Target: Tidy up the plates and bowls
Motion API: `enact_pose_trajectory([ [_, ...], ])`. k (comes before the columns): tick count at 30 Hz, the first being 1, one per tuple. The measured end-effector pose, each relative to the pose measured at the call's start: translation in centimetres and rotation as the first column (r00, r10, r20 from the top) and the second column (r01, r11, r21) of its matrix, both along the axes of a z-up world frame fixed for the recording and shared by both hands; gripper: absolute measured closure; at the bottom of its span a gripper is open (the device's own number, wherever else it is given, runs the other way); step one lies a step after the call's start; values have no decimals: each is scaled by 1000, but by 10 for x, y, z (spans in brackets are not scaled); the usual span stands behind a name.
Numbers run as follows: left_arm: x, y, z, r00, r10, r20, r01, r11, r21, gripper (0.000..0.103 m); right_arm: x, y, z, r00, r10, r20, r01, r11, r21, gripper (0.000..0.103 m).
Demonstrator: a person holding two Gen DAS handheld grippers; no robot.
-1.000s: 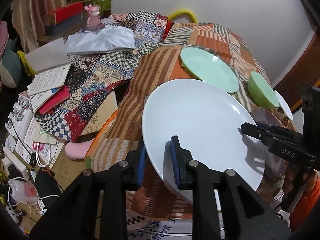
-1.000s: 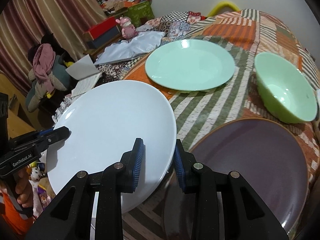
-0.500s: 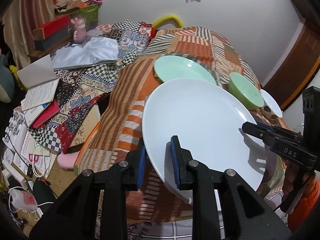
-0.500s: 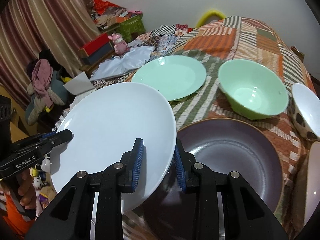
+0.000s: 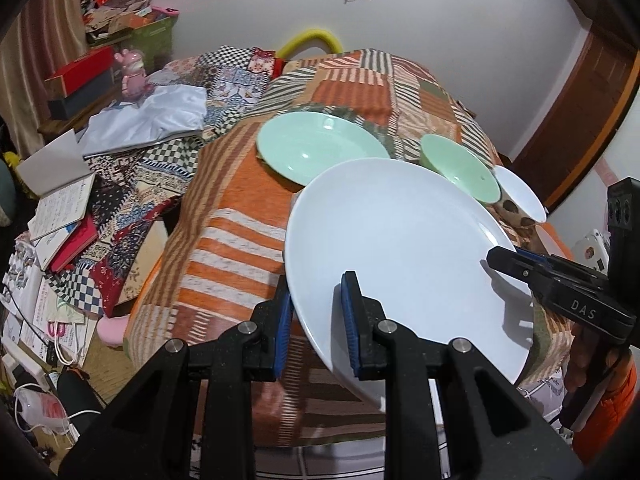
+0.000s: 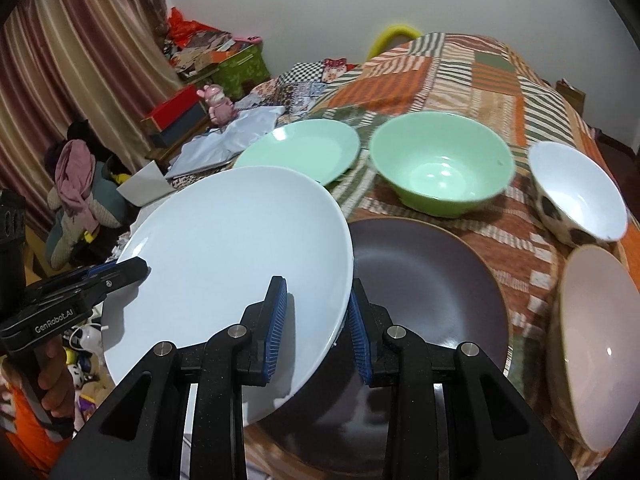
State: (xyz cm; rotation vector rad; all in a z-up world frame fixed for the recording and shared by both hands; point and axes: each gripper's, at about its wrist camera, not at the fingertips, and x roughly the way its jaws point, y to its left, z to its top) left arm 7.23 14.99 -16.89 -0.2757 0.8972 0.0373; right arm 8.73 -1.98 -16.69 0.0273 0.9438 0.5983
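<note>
The white plate (image 6: 236, 248), tilted above the brown plate (image 6: 432, 280) on the quilt-covered desk (image 5: 240, 216), has opposite rims clamped by the left tongs (image 5: 316, 320) and right tongs (image 6: 316, 324), with green plate (image 6: 304, 148) and bowl (image 6: 440, 164) behind.

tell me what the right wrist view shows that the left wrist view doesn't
Only the right wrist view shows the dark purple plate on the table beneath the lifted plate, the pale pink bowl at the right edge, and a stuffed toy by the curtain.

Only the left wrist view shows the books and papers on the floor and the brown door.

Both show the white plate, clamped at opposite rims by the left gripper and right gripper, plus the green plate, green bowl and spotted white bowl.
</note>
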Motion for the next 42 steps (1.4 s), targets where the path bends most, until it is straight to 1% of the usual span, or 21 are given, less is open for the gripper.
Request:
enact_pose_trajectory([
  [11,14,-34,-4,998,-68,-11,68,998,-4,80,-8,-32,-2,998,-63,-9,63,998,-1,75],
  [21,27,-55,-19,992,-116,-53,116,993,-11,80,-11,-55,-17,992,-115,-54,116,993,4,75],
  [31,45,-66,-37,985,-146,-93,144,989,-27,79,-13,-66,-28,984,-161,-78,160,987,-10,75],
  [42,62,-71,-48,981,-161,-105,158,987,-36,79,-10,-74,-31,976,-198,-86,199,980,-4,75],
])
